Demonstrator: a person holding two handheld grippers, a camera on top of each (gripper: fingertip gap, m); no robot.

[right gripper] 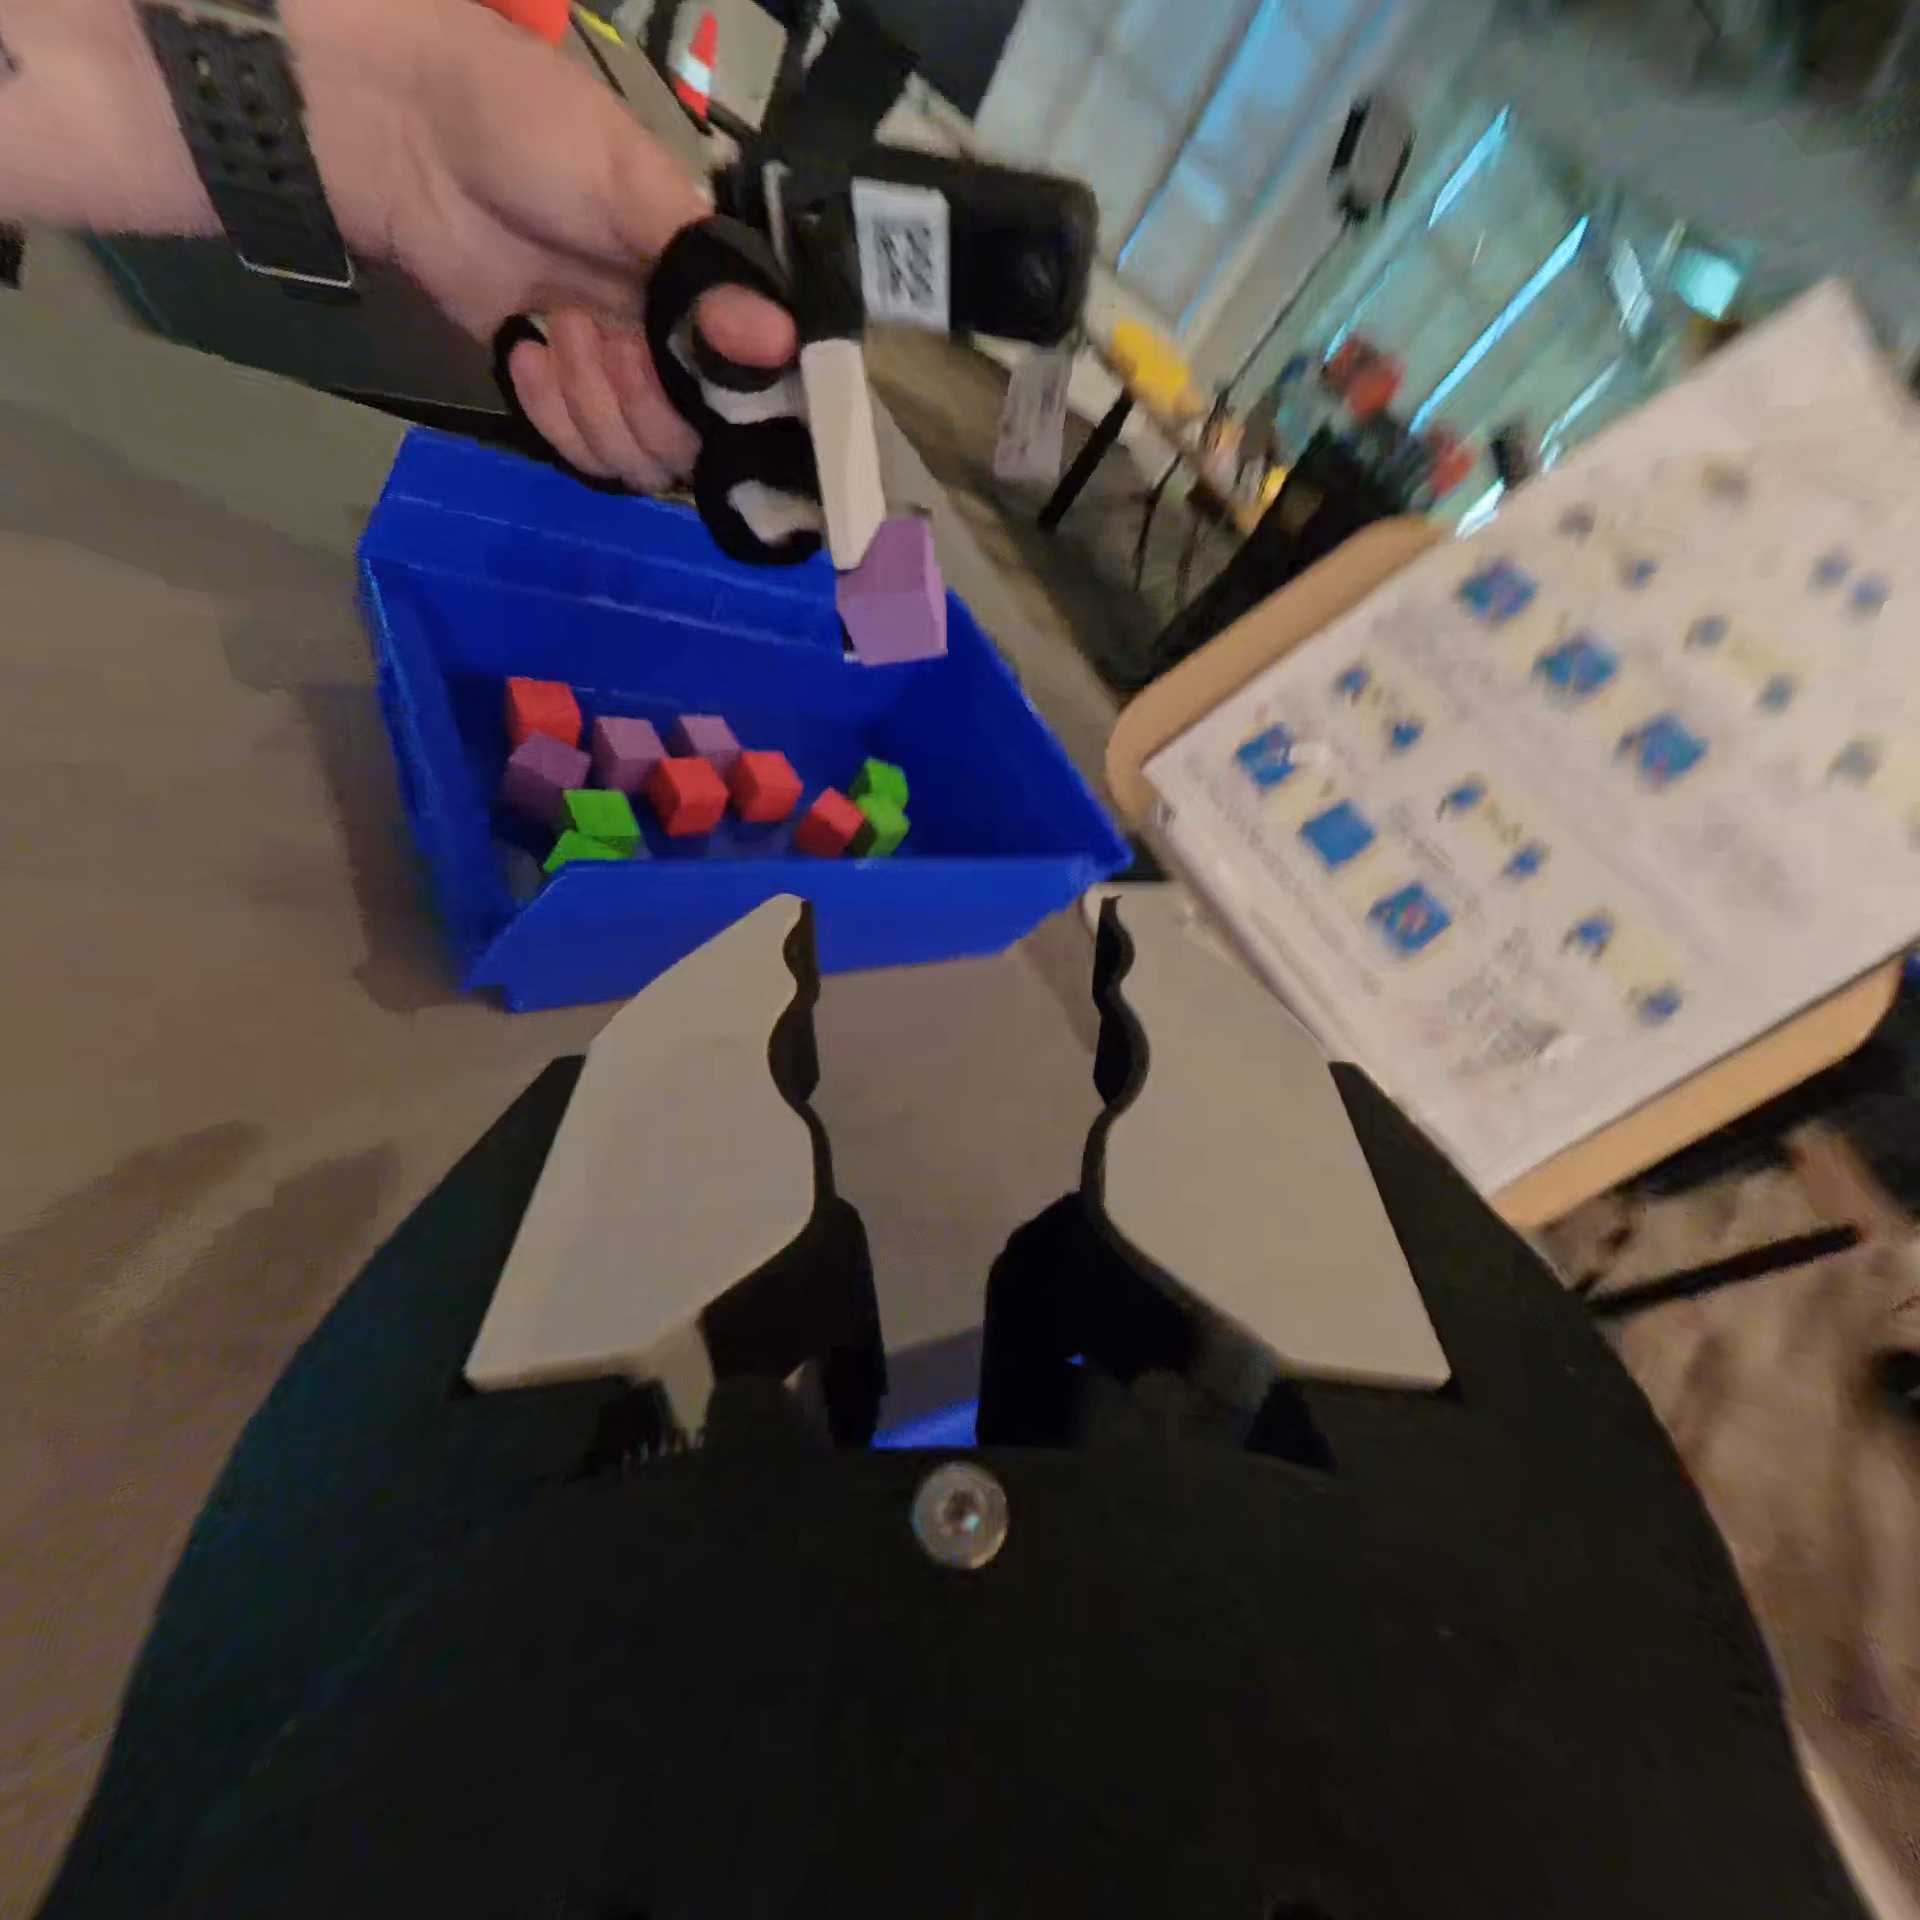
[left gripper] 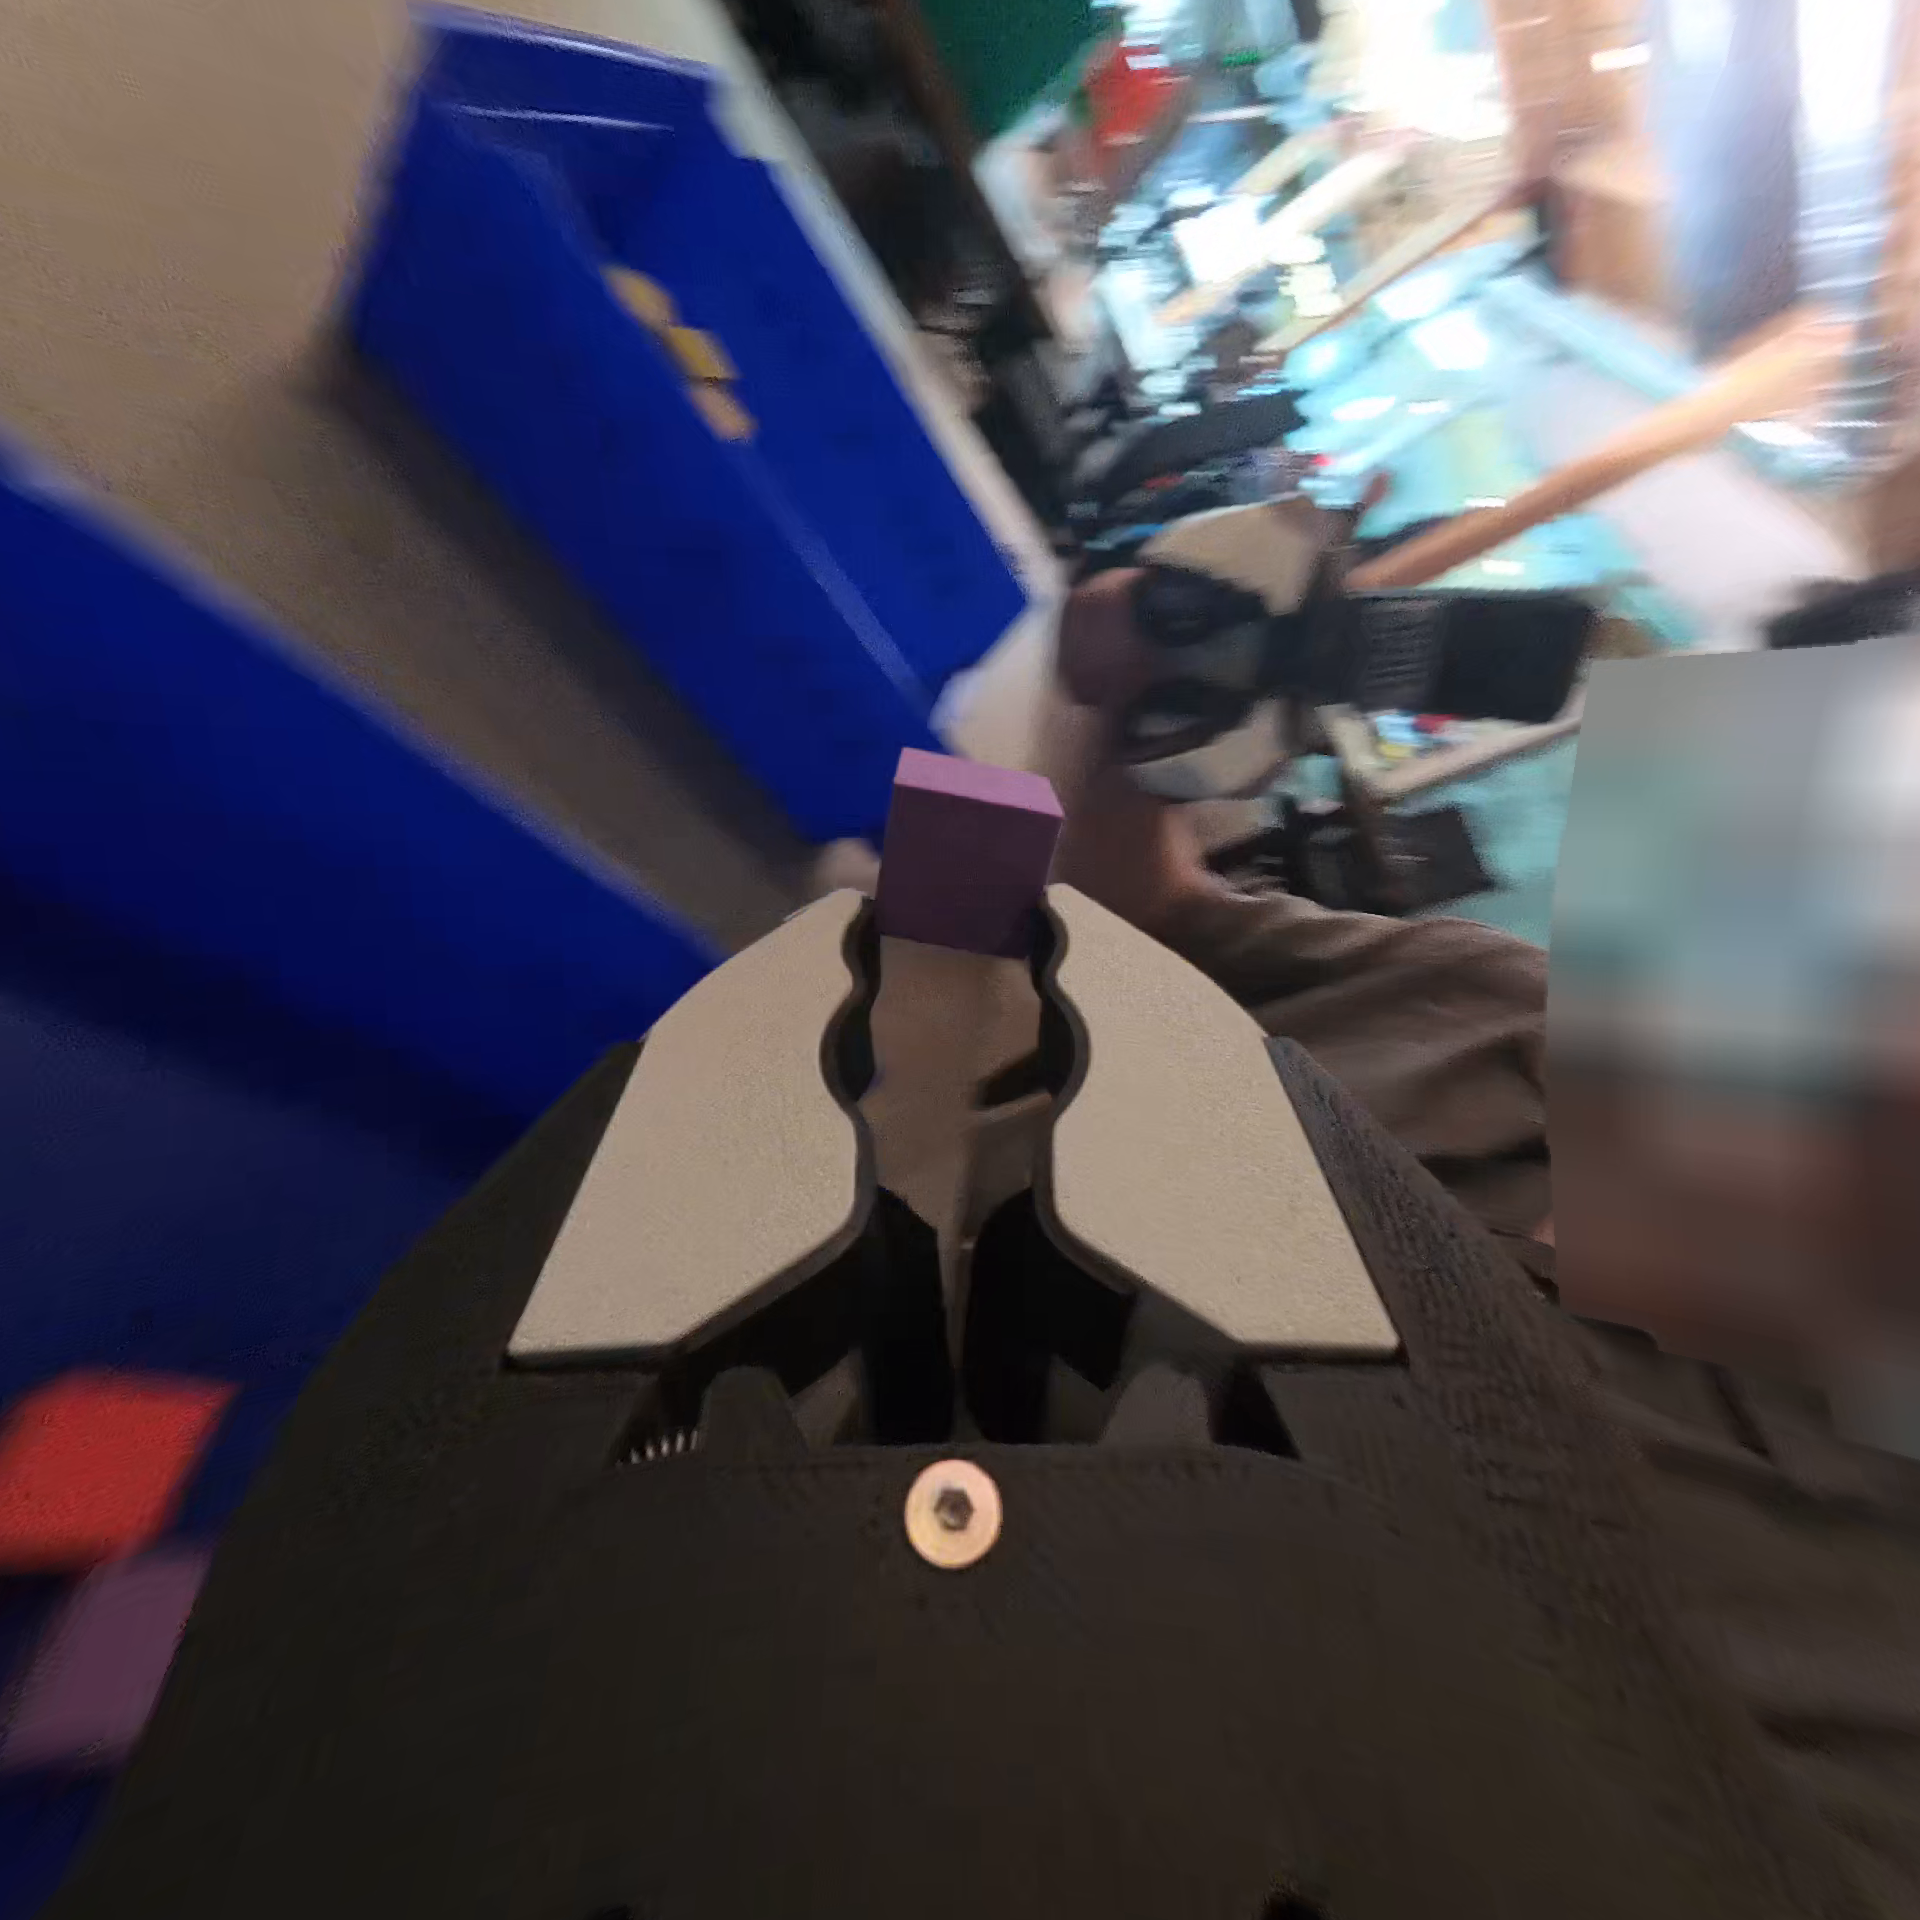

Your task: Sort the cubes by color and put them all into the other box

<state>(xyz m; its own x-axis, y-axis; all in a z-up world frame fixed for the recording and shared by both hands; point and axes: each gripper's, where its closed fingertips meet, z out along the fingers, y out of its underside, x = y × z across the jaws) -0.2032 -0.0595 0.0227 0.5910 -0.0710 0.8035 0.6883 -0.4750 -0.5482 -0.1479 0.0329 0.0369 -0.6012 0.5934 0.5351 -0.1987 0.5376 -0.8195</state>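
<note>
1. Left gripper (left gripper: 961, 914): clenched on a purple cube (left gripper: 968, 850), pinched at the very fingertips; most of the cube stands clear above the grey fingers (left gripper: 727, 1132). From the right wrist view the same gripper (right gripper: 868, 582) hangs over the far rim of the bin with the cube (right gripper: 896, 597) raised above the bin, not touching it.
2. Hand (right gripper: 488, 197): grips the left gripper's black handle loops; a dark wristband (right gripper: 249, 156) sits on the wrist.
3. Right gripper (right gripper: 951, 935): released, jaws well apart, nothing between them; it hovers over the table (right gripper: 177, 935) just in front of the bin's near wall.
4. Bin (right gripper: 727, 940): blue, open-topped, on the grey table. It holds loose cubes: red cubes (right gripper: 686, 795), purple cubes (right gripper: 545, 774) and green cubes (right gripper: 601, 821), scattered on its floor, several touching.
5. Blue bins (left gripper: 665, 416): two show blurred at the left of the left wrist view, the nearer one (left gripper: 260, 831) below the other; a red block (left gripper: 99, 1465) and a purple one (left gripper: 94, 1652) show at the lower left edge.
6. Board (right gripper: 1226, 665): tan, right of the bin, tilted, bearing a printed sheet (right gripper: 1558, 748) with small blue pictures.
7. Background: blurred room clutter; detail cannot be told.
</note>
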